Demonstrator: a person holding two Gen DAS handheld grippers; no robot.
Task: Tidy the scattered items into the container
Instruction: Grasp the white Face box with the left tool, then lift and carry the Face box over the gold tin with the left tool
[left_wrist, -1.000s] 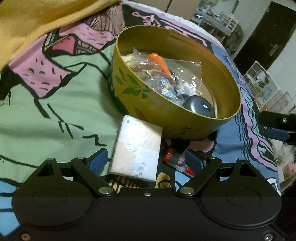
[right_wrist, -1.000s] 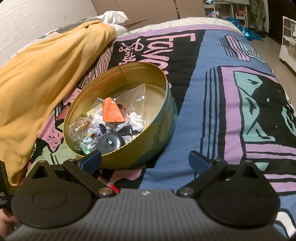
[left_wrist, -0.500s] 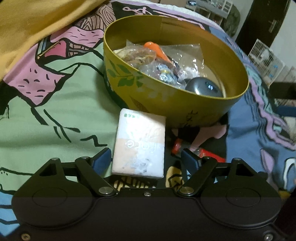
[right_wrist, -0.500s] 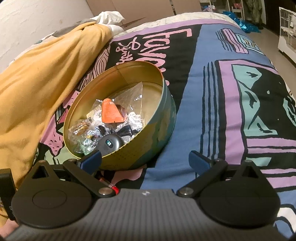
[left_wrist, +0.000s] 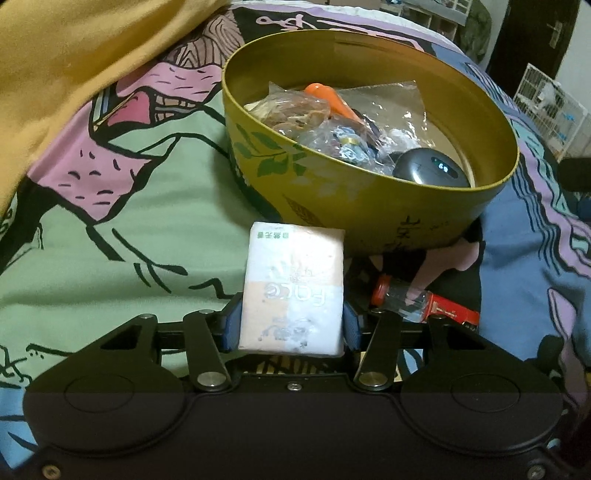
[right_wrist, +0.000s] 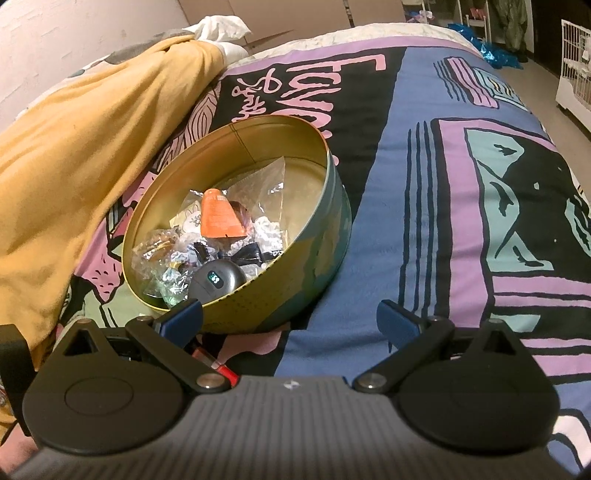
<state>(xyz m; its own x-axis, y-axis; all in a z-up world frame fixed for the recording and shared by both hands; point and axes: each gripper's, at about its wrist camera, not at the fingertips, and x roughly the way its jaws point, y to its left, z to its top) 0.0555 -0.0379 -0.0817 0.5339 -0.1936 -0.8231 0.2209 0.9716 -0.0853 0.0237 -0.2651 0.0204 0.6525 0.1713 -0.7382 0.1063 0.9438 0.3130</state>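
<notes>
A round gold tin (left_wrist: 369, 218) stands on the patterned bedspread and holds plastic bags, an orange item (left_wrist: 328, 98) and a grey earbud case (left_wrist: 430, 170). It shows in the right wrist view too (right_wrist: 295, 284). My left gripper (left_wrist: 291, 323) is shut on a white and peach tissue pack (left_wrist: 293, 288), just in front of the tin. A small bottle with a red cap and red label (left_wrist: 413, 299) lies on the bed to the pack's right. My right gripper (right_wrist: 290, 321) is open and empty, at the tin's near right side.
A yellow blanket (right_wrist: 74, 155) lies heaped to the left of the tin. The bedspread (right_wrist: 461, 221) stretches off to the right. White wire cages (left_wrist: 550, 107) stand on the floor beyond the bed.
My left gripper's fingers have closed in from either side onto the tissue pack. The right gripper has hardly moved and stays open.
</notes>
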